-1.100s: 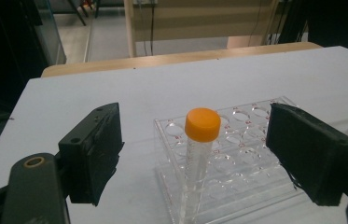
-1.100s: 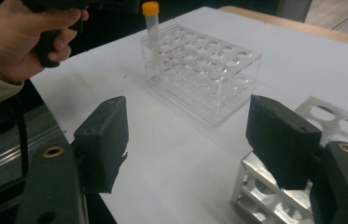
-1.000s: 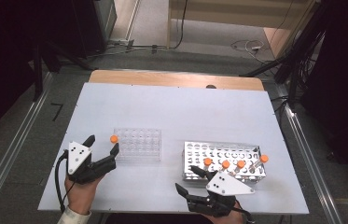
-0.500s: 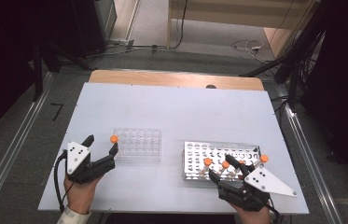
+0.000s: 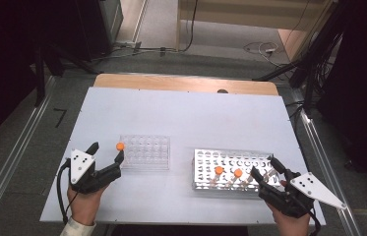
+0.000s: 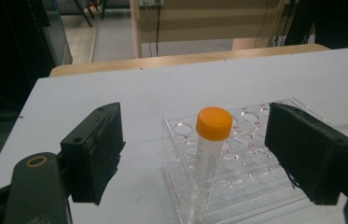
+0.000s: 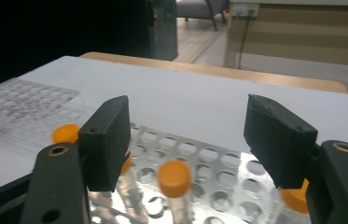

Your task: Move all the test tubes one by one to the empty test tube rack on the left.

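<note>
Right gripper view shows the right gripper (image 7: 188, 140) with jaws apart above the metal rack (image 7: 237, 172); an orange-capped tube (image 7: 175, 179) stands between them. Lower straight, then close gently below the cap.

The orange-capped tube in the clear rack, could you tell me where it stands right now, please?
The orange-capped tube stands upright in the near-left corner of the clear rack, on the table's left side, between the open jaws of the left gripper.
</note>
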